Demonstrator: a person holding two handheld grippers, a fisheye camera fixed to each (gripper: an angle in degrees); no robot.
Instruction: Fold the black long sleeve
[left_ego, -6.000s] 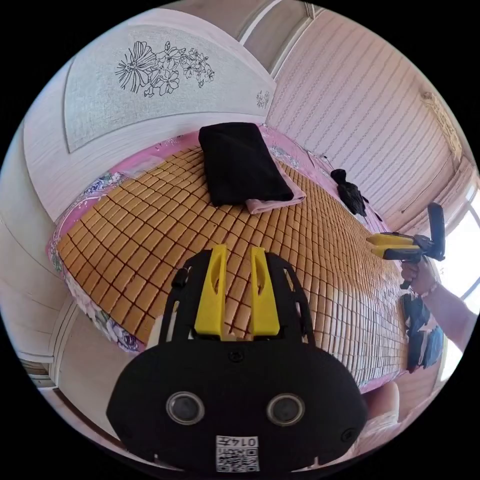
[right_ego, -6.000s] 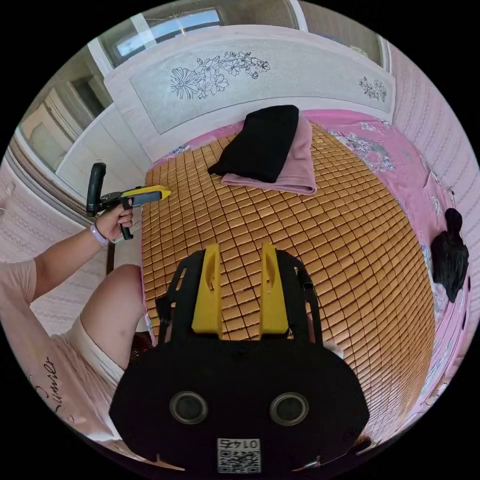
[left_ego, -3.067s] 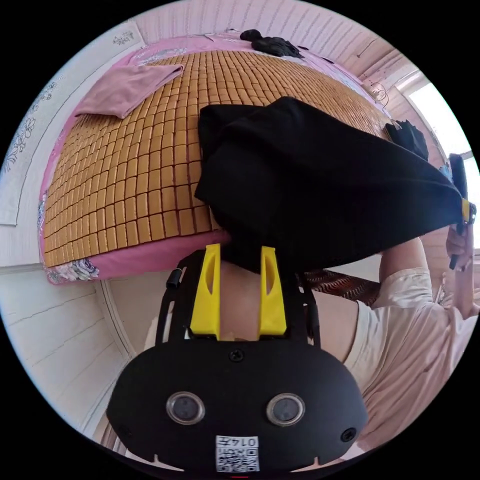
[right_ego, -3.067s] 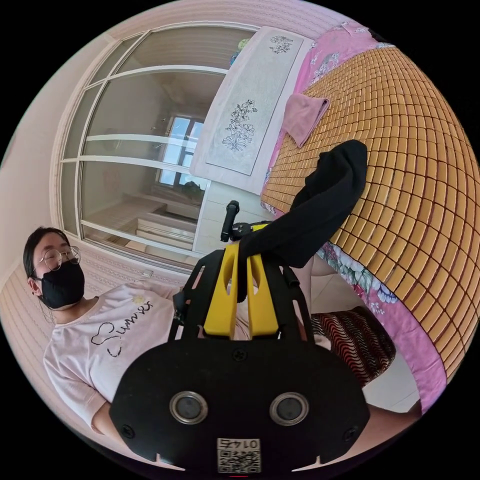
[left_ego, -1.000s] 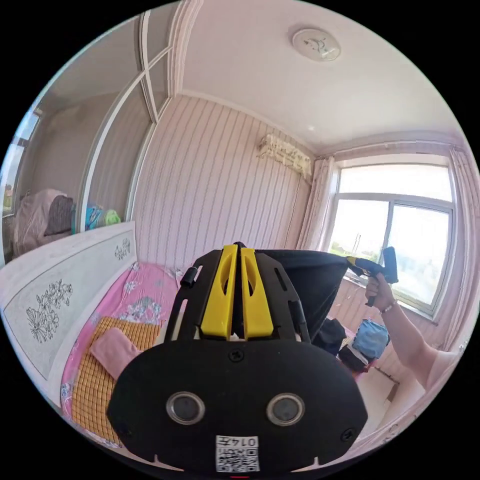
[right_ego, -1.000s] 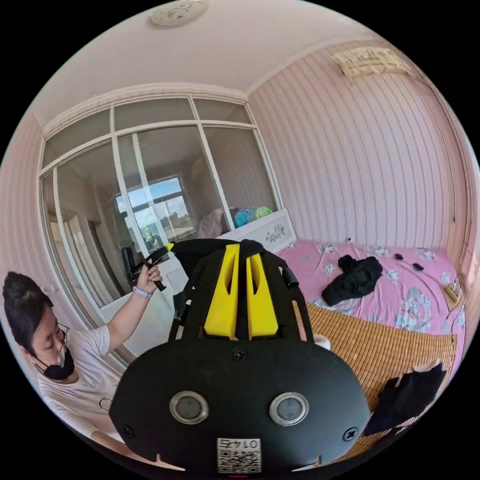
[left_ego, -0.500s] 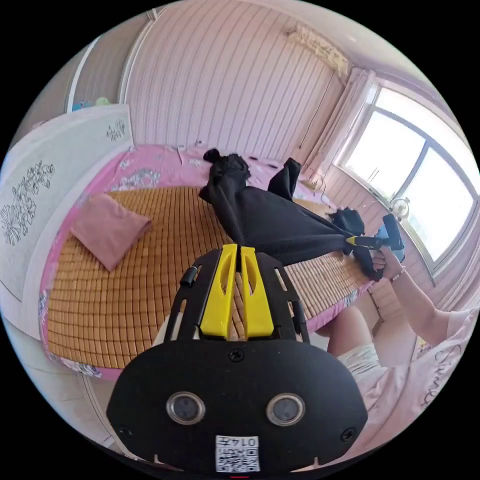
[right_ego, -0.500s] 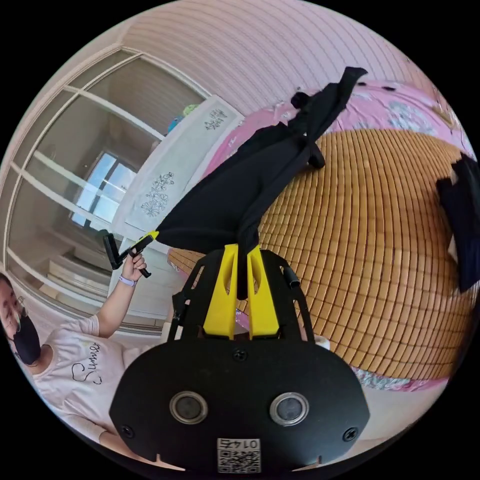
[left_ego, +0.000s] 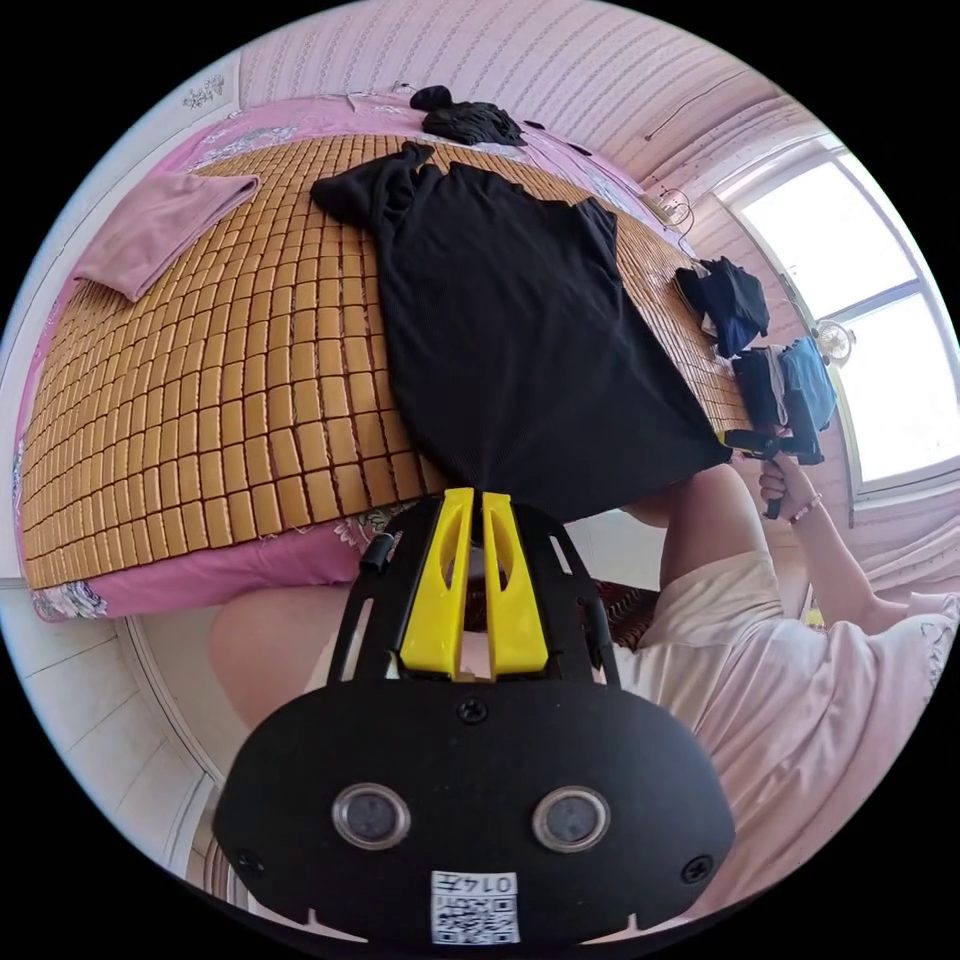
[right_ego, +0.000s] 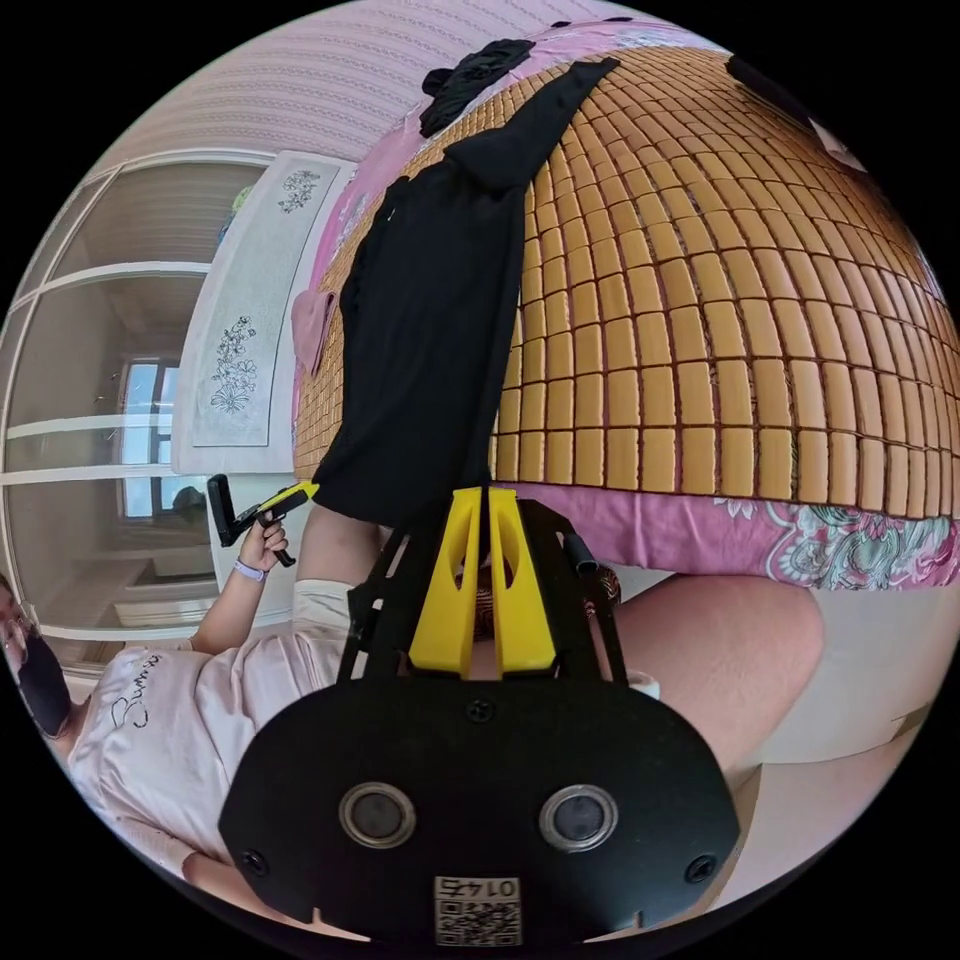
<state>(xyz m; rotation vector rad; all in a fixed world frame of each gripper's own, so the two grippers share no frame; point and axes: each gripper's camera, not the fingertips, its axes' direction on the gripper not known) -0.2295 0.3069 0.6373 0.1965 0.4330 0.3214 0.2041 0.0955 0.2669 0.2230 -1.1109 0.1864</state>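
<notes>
Black long sleeve (left_ego: 510, 320) is lying spread on the bamboo mat (left_ego: 230, 380) in the left gripper view, left gripper (left_ego: 473, 500) pinching its hem corner. Right gripper view: right gripper (right_ego: 480, 497) clamping the other corner.

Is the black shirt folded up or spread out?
Spread out. The black long-sleeve shirt lies flat on the woven bamboo mat, one sleeve bunched, its hem corners pinched by both grippers.

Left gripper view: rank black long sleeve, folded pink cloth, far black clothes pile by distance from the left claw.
1. black long sleeve: hem in the left claw.
2. folded pink cloth: mat's far left.
3. black clothes pile: beyond the mat, by the wall.
</notes>
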